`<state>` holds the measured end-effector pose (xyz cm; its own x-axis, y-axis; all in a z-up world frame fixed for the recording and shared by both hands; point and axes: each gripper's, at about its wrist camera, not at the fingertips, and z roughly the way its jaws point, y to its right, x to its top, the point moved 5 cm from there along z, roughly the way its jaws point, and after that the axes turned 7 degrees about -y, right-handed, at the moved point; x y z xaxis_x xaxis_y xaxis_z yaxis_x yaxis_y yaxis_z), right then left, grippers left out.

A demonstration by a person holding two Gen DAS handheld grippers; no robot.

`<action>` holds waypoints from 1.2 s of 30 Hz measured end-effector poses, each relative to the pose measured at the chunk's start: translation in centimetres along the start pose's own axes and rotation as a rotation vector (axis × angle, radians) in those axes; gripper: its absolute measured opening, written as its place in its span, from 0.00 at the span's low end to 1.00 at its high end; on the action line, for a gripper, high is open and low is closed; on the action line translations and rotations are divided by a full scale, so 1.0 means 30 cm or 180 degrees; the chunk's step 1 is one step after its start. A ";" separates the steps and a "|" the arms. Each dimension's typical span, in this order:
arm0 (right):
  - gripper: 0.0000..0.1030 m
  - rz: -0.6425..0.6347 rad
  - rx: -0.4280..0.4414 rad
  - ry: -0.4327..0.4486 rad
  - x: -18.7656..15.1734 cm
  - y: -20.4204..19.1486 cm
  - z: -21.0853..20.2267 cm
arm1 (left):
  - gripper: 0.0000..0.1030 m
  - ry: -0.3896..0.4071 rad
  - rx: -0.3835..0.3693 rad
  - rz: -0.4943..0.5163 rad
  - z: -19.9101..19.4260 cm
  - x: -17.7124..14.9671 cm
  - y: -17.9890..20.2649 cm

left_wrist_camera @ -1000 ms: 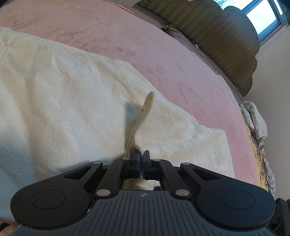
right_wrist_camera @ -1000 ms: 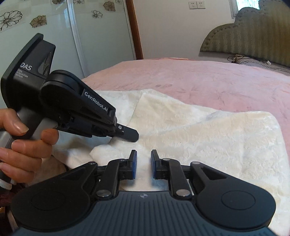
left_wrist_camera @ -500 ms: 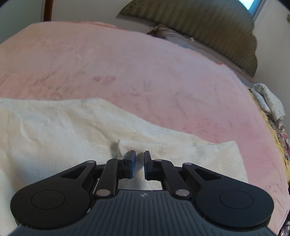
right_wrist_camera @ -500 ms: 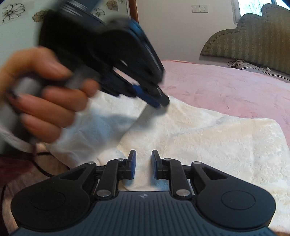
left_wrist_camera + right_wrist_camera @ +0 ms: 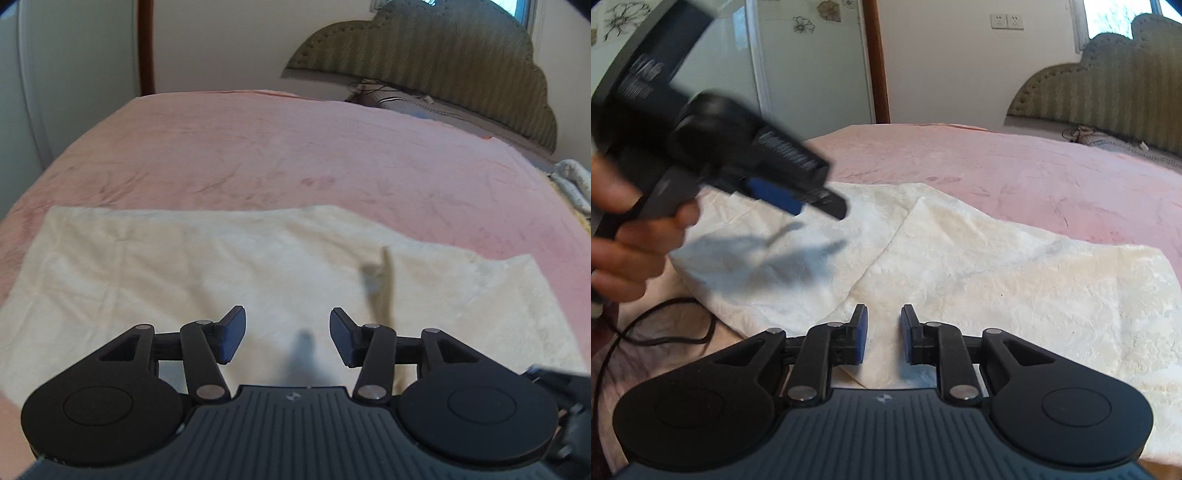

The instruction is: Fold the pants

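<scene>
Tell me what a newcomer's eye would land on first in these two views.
First the cream pants, spread in folded layers across the near part of the pink bedspread. Next the left gripper, a blurred dark shape above the cloth's left end in the right wrist view; its jaws have just been opening, with nothing between them. The right gripper sits low over the near edge, jaws slightly apart and not pinching the fabric.

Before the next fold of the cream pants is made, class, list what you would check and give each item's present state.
1. Left hand-held gripper has let go, having just been opening: ok.
2. Right hand-held gripper empty, jaws apart: ok.
3. Cream pants lying on the pink bedspread: ok.
4. Folded flap flat: not ok, a ridge stands up.
5. Black cable clear of the pants: cannot tell.
</scene>
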<state>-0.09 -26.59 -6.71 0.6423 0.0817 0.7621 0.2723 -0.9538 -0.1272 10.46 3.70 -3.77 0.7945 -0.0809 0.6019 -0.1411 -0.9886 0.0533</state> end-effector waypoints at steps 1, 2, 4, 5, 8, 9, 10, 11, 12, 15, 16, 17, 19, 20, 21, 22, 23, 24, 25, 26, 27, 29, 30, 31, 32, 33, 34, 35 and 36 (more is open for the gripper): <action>0.19 0.0014 0.0007 0.0053 0.004 -0.003 -0.010 | 0.53 0.0034 0.0098 0.0031 -0.003 -0.009 -0.013; 0.20 0.0000 0.0032 0.0061 0.006 -0.008 -0.012 | 0.54 0.0070 0.0207 0.0071 -0.005 -0.017 -0.026; 0.30 -0.0078 -0.0004 -0.0009 0.002 -0.020 0.006 | 0.54 0.0106 0.0428 0.0107 -0.004 -0.031 -0.048; 0.34 -0.0082 -0.0041 0.0002 -0.001 -0.019 0.011 | 0.55 0.0103 0.0501 0.0120 -0.003 -0.038 -0.056; 0.35 0.0023 -0.0035 0.0067 0.013 -0.006 -0.002 | 0.55 0.0061 0.0487 0.0091 0.002 -0.050 -0.078; 0.36 0.0032 -0.0037 0.0126 0.020 -0.005 -0.012 | 0.56 0.0061 0.0476 0.0073 0.001 -0.053 -0.083; 0.36 0.0020 -0.0038 0.0155 0.025 -0.007 -0.018 | 0.56 0.0063 0.0477 0.0062 0.002 -0.054 -0.087; 0.36 -0.0010 -0.0043 0.0133 0.027 -0.011 -0.017 | 0.56 0.0067 0.0486 0.0050 0.000 -0.056 -0.089; 0.38 -0.0050 -0.0071 0.0062 0.025 -0.015 -0.005 | 0.57 0.0072 0.0485 0.0043 0.000 -0.057 -0.091; 0.43 -0.0019 -0.0109 -0.0024 0.004 -0.016 0.017 | 0.58 0.0077 0.0474 0.0034 -0.001 -0.062 -0.092; 0.43 0.0014 -0.0092 -0.0025 0.008 -0.012 0.015 | 0.59 0.0082 0.0473 0.0036 -0.002 -0.064 -0.093; 0.43 0.0018 -0.0096 -0.0008 0.014 -0.010 0.009 | 0.60 0.0083 0.0474 0.0039 0.000 -0.063 -0.093; 0.43 0.0011 -0.0159 0.0044 0.024 -0.012 -0.002 | 0.61 0.0094 0.0481 0.0028 0.002 -0.062 -0.097; 0.44 0.0007 -0.0165 0.0047 0.030 -0.010 0.001 | 0.61 0.0098 0.0482 0.0018 0.001 -0.063 -0.100; 0.44 0.0005 -0.0160 0.0039 0.030 -0.012 0.002 | 0.62 0.0095 0.0479 0.0006 0.002 -0.065 -0.105; 0.44 -0.0005 -0.0159 0.0014 0.027 -0.013 0.009 | 0.63 0.0090 0.0477 -0.0006 0.003 -0.067 -0.108; 0.44 -0.0021 -0.0167 -0.0018 0.024 -0.015 0.016 | 0.64 0.0083 0.0476 -0.0015 0.003 -0.069 -0.111; 0.45 -0.0037 -0.0170 -0.0052 0.019 -0.017 0.024 | 0.64 0.0079 0.0480 -0.0019 0.004 -0.070 -0.115; 0.49 -0.0031 -0.0155 -0.0070 0.017 -0.019 0.030 | 0.66 0.0079 0.0485 -0.0015 0.003 -0.073 -0.118; 0.53 -0.0015 -0.0148 -0.0090 0.017 -0.019 0.033 | 0.68 0.0079 0.0492 -0.0009 0.002 -0.075 -0.119; 0.53 -0.0016 -0.0160 -0.0088 0.017 -0.022 0.032 | 0.69 0.0074 0.0498 -0.0003 0.003 -0.077 -0.122; 0.54 -0.0032 -0.0188 -0.0029 0.023 -0.031 0.022 | 0.72 0.0078 0.0505 -0.0006 0.002 -0.079 -0.131; 0.53 -0.0035 -0.0188 0.0021 0.029 -0.034 0.013 | 0.72 0.0081 0.0510 -0.0011 0.001 -0.080 -0.134; 0.53 -0.0041 -0.0171 0.0056 0.036 -0.038 0.006 | 0.73 0.0081 0.0518 -0.0017 -0.001 -0.081 -0.139; 0.53 -0.0050 -0.0155 0.0076 0.043 -0.043 0.000 | 0.73 0.0085 0.0528 -0.0025 -0.004 -0.082 -0.143; 0.54 -0.0066 -0.0152 0.0082 0.050 -0.050 -0.003 | 0.73 0.0098 0.0539 -0.0034 -0.009 -0.082 -0.150; 0.54 -0.0099 -0.0148 0.0086 0.057 -0.062 -0.004 | 0.73 0.0112 0.0549 -0.0045 -0.016 -0.081 -0.158; 0.54 -0.0148 -0.0130 0.0092 0.064 -0.078 -0.002 | 0.73 0.0129 0.0561 -0.0065 -0.026 -0.081 -0.171; 0.54 -0.0210 -0.0102 0.0097 0.070 -0.098 0.000 | 0.73 0.0149 0.0574 -0.0097 -0.038 -0.079 -0.189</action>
<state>0.45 -23.60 -4.73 0.6015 0.1364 0.7872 0.2900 -0.9554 -0.0560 8.70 9.63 -4.60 0.7679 -0.0488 0.6387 -0.0060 -0.9976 -0.0691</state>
